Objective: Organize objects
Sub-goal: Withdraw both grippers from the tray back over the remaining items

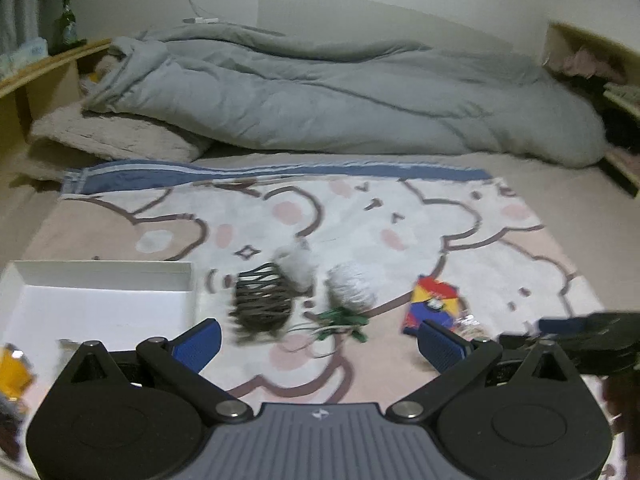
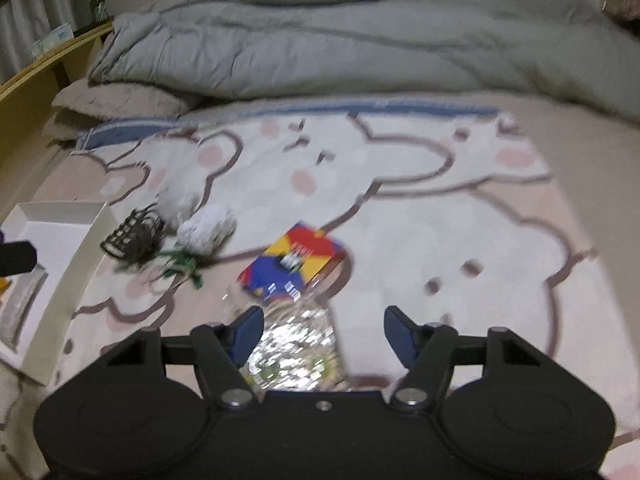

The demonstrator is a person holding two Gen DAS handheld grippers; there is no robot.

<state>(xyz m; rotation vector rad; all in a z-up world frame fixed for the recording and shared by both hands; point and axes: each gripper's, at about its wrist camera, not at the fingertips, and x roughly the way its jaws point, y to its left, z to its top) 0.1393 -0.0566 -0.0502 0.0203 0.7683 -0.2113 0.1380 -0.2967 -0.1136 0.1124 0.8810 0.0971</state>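
Two views are given. Left wrist view: we see the left hand-held gripper with its blue pads spread wide and nothing between them, poised low over a cartoon-bear blanket laid on the bed. Ahead of the jaws lie a dark claw hair clip, two grey-white fluffy pompoms and a tangle of green cord. These sit close together, the clip touching the nearer pompom. A white open box stands just to the left; we judge it the likely receptacle, which would explain why the loose items are gathered beside it. Something yellow shows at the box's near left edge, too blurred to name. A multicoloured packet lies to the right, and the right hand-held gripper enters dark at the far right edge. A grey duvet is heaped behind.

Right wrist view: the right hand-held gripper is likewise wide open and holds nothing. Between and under its fingers lies a crinkled silvery wrapper, with the red, yellow and blue packet just beyond it. We judge the wrapper the probable next pick, since the jaws straddle it. Motion blur softens the detail. The clip, pompoms and cord lie farther left, near the box.
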